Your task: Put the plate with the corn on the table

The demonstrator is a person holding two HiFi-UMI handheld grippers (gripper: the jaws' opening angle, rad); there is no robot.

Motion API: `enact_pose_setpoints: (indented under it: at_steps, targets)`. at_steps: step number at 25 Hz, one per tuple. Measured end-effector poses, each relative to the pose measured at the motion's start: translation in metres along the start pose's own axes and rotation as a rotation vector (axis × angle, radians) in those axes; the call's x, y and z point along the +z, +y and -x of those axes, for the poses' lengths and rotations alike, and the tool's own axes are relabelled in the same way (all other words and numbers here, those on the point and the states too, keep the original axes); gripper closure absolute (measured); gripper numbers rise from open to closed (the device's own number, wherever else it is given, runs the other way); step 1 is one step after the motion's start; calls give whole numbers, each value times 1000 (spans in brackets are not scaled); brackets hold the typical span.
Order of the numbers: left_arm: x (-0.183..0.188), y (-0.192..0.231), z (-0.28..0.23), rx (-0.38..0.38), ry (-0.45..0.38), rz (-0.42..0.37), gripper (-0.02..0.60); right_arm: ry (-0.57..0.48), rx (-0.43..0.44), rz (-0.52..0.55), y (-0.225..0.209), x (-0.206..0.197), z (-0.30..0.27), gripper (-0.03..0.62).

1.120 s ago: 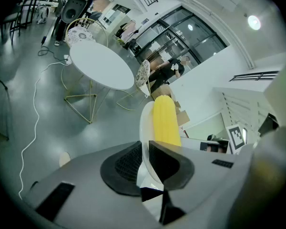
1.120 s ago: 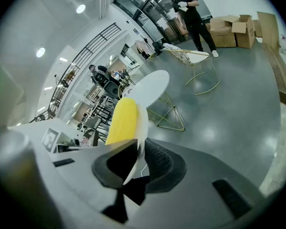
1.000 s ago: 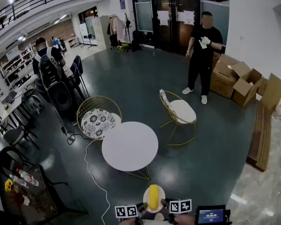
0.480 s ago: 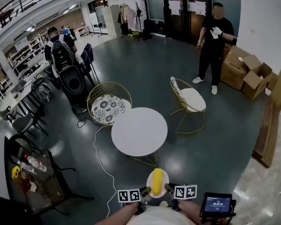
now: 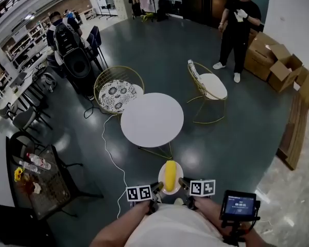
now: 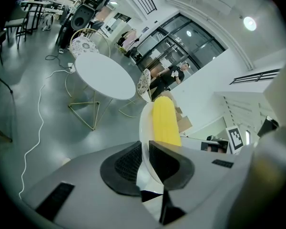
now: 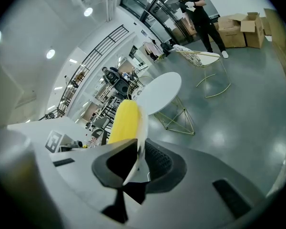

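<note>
Between my left gripper (image 5: 156, 187) and right gripper (image 5: 181, 183), each clamped on its rim, I am holding the white plate (image 5: 161, 181) carrying the corn cob (image 5: 170, 173), with the round white table (image 5: 152, 120) ahead and not yet reached.

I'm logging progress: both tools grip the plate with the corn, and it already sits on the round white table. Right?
No. The left tool and right tool do grip the plate with the corn, but the head view shows it held over the floor, short of the table.
</note>
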State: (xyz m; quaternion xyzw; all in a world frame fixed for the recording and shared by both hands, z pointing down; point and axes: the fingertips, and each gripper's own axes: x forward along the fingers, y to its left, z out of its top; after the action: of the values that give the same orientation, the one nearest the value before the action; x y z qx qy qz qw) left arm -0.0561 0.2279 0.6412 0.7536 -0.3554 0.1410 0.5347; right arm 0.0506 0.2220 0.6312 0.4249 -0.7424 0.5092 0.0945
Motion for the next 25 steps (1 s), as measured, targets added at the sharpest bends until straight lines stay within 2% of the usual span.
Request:
enact_pose_setpoints:
  at_steps: [8,25]
  targets:
    - [12,4,4,16,-40,2,529,10,25,33,8,10,-10,534]
    - [-3,3,6,30,-33,20,529,32,31,19,8,-2,-3,534]
